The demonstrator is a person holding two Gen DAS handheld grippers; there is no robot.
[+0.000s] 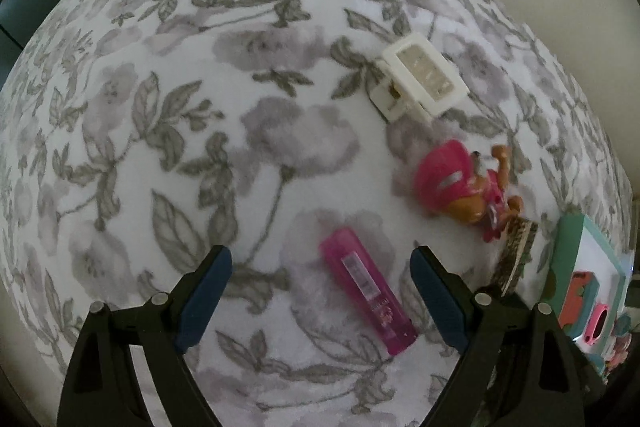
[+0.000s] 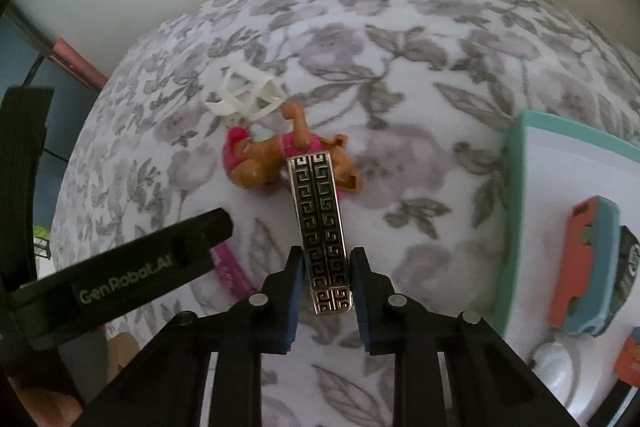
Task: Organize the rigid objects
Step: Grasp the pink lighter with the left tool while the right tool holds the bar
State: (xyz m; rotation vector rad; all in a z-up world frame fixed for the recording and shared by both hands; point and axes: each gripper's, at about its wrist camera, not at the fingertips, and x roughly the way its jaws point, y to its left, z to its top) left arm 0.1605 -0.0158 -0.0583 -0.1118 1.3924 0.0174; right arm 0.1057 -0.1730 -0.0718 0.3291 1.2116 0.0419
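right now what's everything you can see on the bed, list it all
bedspread: one, white with grey flowers, under everything
pink case: one, see-through pink, flat between the open left fingers
white clip: one, white, beyond the toy dog
toy dog: one, tan with pink outfit, on its side in the middle
patterned bar: one, silver and black, clamped in the right gripper
tray: one, teal rim, at the right, toys inside
toy car: one, orange and blue, in the tray
left gripper: black with blue pads, open
right gripper: black with blue pads, shut on the bar
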